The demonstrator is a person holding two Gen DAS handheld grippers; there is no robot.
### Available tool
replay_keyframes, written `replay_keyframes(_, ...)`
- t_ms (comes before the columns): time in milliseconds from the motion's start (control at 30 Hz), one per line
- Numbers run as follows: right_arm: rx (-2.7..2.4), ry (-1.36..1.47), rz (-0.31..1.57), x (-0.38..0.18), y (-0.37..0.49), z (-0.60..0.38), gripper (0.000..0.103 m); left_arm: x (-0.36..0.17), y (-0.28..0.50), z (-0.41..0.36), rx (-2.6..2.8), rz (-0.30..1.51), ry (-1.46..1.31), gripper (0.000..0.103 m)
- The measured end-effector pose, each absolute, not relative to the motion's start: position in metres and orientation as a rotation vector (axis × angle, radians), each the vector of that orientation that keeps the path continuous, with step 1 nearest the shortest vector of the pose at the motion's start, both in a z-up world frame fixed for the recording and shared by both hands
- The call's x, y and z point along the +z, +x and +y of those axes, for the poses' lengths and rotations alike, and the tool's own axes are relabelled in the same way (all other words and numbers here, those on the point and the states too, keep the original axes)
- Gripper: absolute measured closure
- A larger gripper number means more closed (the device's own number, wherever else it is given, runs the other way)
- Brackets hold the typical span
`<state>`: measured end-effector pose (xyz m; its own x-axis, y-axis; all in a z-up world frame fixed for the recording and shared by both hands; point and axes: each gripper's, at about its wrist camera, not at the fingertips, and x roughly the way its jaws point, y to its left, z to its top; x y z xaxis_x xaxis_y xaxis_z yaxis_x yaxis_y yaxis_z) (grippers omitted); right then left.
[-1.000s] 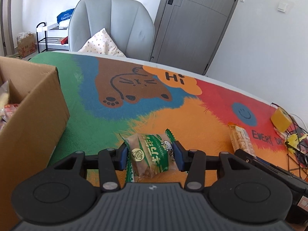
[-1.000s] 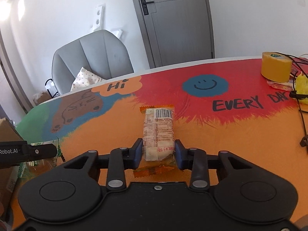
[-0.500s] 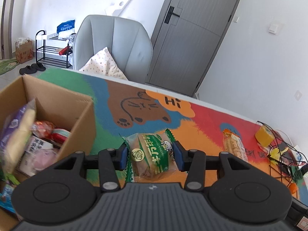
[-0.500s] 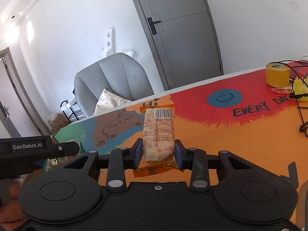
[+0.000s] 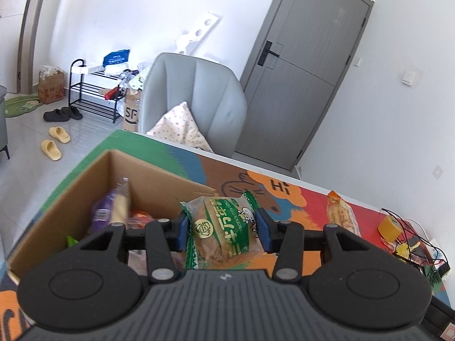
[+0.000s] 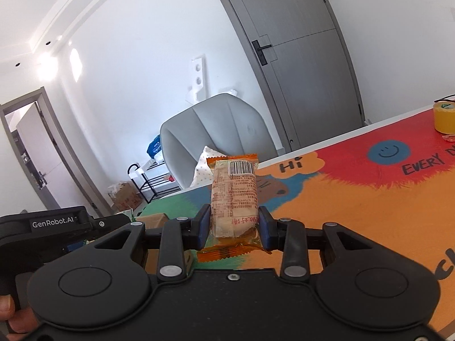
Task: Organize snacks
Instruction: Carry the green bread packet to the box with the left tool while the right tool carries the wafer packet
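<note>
My left gripper (image 5: pixel 223 230) is shut on a green-wrapped bun snack (image 5: pixel 224 227) and holds it in the air at the right rim of an open cardboard box (image 5: pixel 71 199). Several snacks lie inside the box, among them a purple packet (image 5: pixel 109 207). In the left wrist view the orange-wrapped cake bar (image 5: pixel 341 213) shows at the right, above the colourful mat. My right gripper (image 6: pixel 234 228) is shut on that orange-wrapped cake bar (image 6: pixel 234 199), which stands upright above the mat. The left gripper's body (image 6: pixel 51 233) appears at the left of the right wrist view, with the box corner (image 6: pixel 153 220) beyond it.
A colourful cartoon mat (image 6: pixel 355 199) covers the table. A yellow tape roll (image 6: pixel 444 116) and black cables (image 5: pixel 412 241) sit at the table's right end. A grey chair with a cushion (image 5: pixel 193 105) stands behind the table, before a grey door (image 5: pixel 298 79).
Both grippers have risen and swung left with their snacks. The box has come under the left gripper, so its inside shows. The mat has dropped lower in both views.
</note>
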<state>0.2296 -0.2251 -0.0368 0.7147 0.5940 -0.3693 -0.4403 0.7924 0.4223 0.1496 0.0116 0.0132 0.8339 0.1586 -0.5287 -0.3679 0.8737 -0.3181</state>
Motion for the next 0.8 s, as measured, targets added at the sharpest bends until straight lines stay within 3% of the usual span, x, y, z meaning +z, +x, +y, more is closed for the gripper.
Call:
replay_keyframes(533, 0.710, 0.284, 0.517, -0.022, 0.196, -0.157, 0.068, 0.000, 0.108, 0.080, 0.385, 0.522, -0.498, 0.056)
replay_keyframes(700, 0.729, 0.259, 0.534, -0.023, 0.191, -0.138, 0.068, -0.001, 0.098, 0.094, 0.396, 0.504, -0.529, 0.032)
replay_keyframes(800, 0.742, 0.245, 0.542, -0.024, 0.187, -0.126, 0.068, 0.002, 0.088, 0.102, 0.408, 0.476, -0.525, 0.028)
